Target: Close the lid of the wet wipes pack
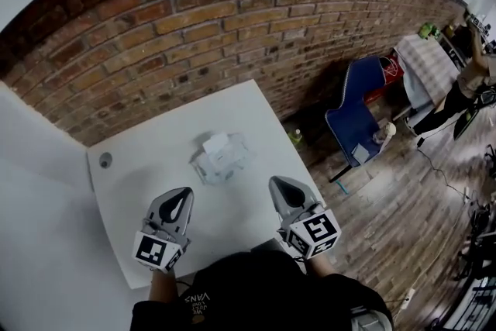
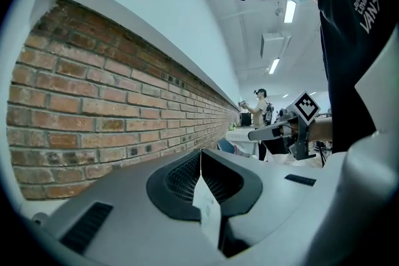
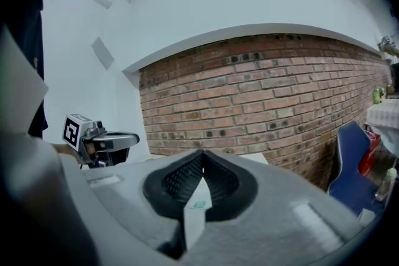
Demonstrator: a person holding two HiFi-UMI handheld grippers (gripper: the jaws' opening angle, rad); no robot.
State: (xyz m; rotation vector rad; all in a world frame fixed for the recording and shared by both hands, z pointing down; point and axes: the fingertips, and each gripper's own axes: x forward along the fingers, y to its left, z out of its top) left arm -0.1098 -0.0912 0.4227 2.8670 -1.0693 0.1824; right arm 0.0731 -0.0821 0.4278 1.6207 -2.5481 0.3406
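Observation:
The wet wipes pack (image 1: pixel 220 159) lies near the middle of the white table (image 1: pixel 139 229), a clear wrapper with a white lid flap raised at its far side. My left gripper (image 1: pixel 183 196) hovers near the table's front, below and left of the pack, shut with nothing in it. Level with it on the other side, my right gripper (image 1: pixel 278 184) is also shut and empty. Neither touches the pack. In the left gripper view the jaws (image 2: pixel 201 151) meet and the right gripper (image 2: pixel 293 124) shows beyond. The right gripper view shows closed jaws (image 3: pixel 202 151) and the left gripper (image 3: pixel 100 140). The pack is hidden in both gripper views.
A small round grommet (image 1: pixel 105 160) sits at the table's far left corner. A brick wall (image 1: pixel 232 19) runs behind the table. A blue chair (image 1: pixel 356 112) and a small bottle (image 1: pixel 295 137) stand on the wooden floor to the right. A person (image 1: pixel 465 81) stands far right.

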